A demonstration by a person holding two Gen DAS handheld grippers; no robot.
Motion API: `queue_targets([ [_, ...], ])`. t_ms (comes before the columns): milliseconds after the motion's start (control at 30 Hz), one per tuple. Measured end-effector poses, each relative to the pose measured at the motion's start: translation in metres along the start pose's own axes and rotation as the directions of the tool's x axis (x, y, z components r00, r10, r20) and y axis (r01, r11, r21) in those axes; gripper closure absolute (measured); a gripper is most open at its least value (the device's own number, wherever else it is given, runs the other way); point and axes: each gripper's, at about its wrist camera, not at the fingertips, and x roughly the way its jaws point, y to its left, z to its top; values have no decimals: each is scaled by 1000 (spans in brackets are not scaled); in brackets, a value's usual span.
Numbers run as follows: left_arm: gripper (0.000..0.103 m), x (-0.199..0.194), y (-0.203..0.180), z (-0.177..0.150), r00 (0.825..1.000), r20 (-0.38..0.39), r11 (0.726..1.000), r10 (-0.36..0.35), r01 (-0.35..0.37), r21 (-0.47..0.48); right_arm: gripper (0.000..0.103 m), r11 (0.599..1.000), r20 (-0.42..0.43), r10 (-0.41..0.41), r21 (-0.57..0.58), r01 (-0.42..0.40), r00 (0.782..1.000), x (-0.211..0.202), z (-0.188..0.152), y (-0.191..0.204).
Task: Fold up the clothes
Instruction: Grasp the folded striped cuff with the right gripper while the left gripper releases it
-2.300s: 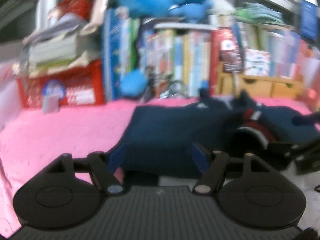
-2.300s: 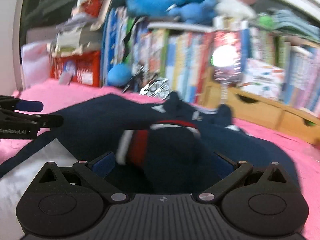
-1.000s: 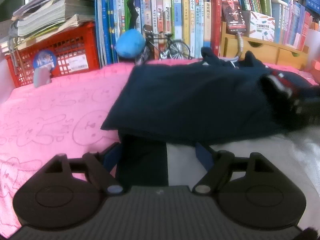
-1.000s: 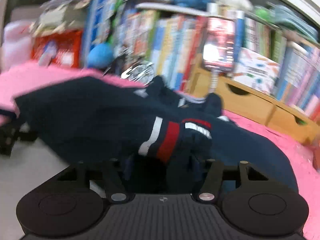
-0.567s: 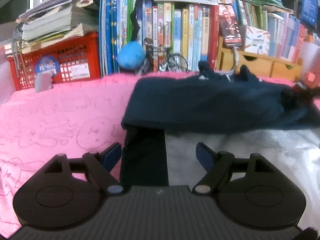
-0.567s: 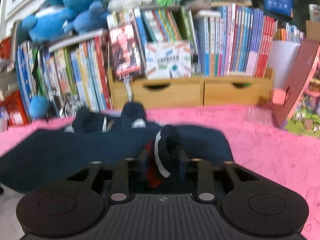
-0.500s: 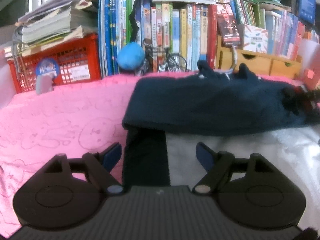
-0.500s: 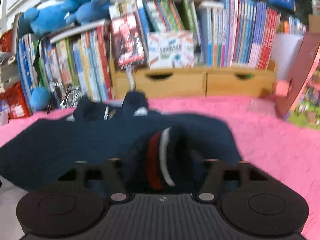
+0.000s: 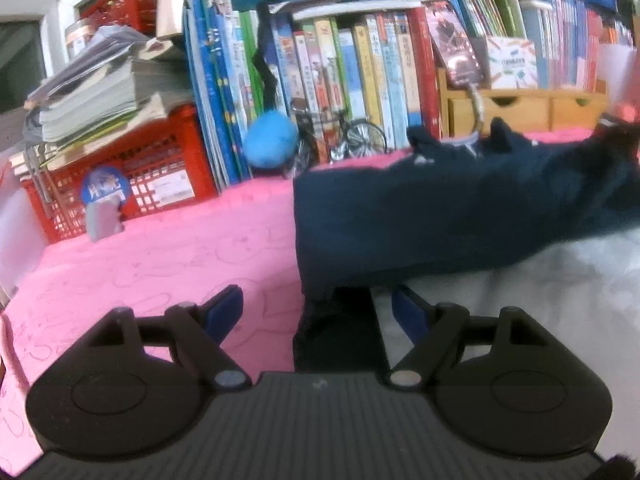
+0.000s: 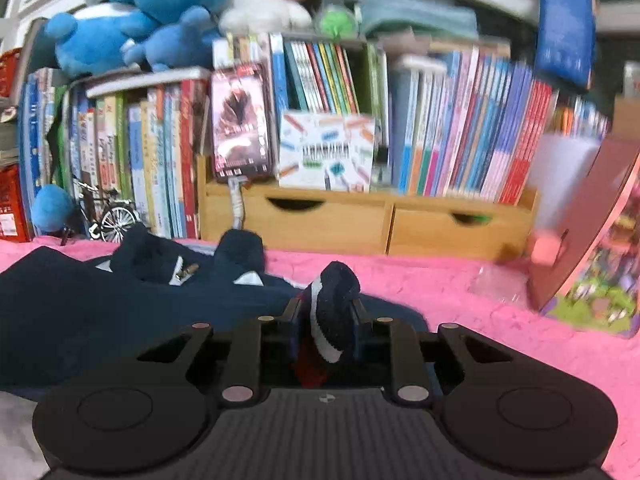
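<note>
A navy garment (image 9: 440,208) lies on the pink cover (image 9: 160,264), its collar toward the books. A pale grey panel (image 9: 540,280) of it shows at the near right. My left gripper (image 9: 318,302) is open and wide; a dark strip of the garment (image 9: 336,332) lies between its blue fingertips (image 9: 228,304) without being pinched. In the right wrist view my right gripper (image 10: 326,312) has its jaws closing, and they pinch the sleeve cuff (image 10: 336,288), navy with white and red stripes. The garment's body (image 10: 100,312) spreads to the left of that gripper.
Rows of upright books (image 9: 360,72) and wooden drawers (image 10: 360,220) line the back. A red crate (image 9: 120,184) with stacked papers stands at the back left, beside a blue ball (image 9: 270,146) and a toy bicycle (image 9: 344,136). Plush toys (image 10: 132,32) sit on top. A board (image 10: 580,220) leans at the right.
My right gripper has carried the striped cuff to the right, opened briefly and closed on it again. The sleeve now stretches across the garment. The left gripper has rolled slightly and stayed open.
</note>
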Motion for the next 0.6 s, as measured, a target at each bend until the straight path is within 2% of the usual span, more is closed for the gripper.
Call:
queue_targets([
  [133, 21, 20, 12, 2, 988, -63, 989, 144, -146, -23, 77, 998, -62, -25, 49, 28, 998, 20, -14, -11],
  [233, 18, 23, 37, 3, 990, -93, 985, 108, -119, -122, 73, 996, -117, -24, 77, 33, 993, 30, -25, -23],
  [267, 17, 23, 42, 2, 990, -98, 984, 100, -113, -135, 68, 996, -126, -21, 86, 32, 992, 31, -26, -26],
  [333, 17, 19, 45, 0, 990, -98, 984, 102, -115, -136, 59, 995, -144, -15, 99, 30, 989, 33, -28, -32],
  [400, 18, 8, 42, -1, 988, -100, 986, 120, -130, -102, 54, 996, -142, -45, 67, 55, 989, 27, -24, -29],
  [467, 18, -12, 44, -1, 992, -69, 991, 102, -107, -78, 37, 994, -105, -89, 50, 95, 990, 8, -16, -24],
  [500, 18, -23, 46, -1, 995, -49, 993, 88, -92, -68, 32, 993, -74, -103, 41, 107, 992, -4, -12, -21],
  [567, 18, -45, 53, 9, 998, 22, 993, 63, -61, -97, 11, 998, 32, -67, 15, 67, 997, -31, -4, -12],
  [600, 18, -52, 55, 18, 997, 58, 992, 47, -40, -120, 7, 1000, 71, -25, -5, 26, 997, -41, 0, -3],
])
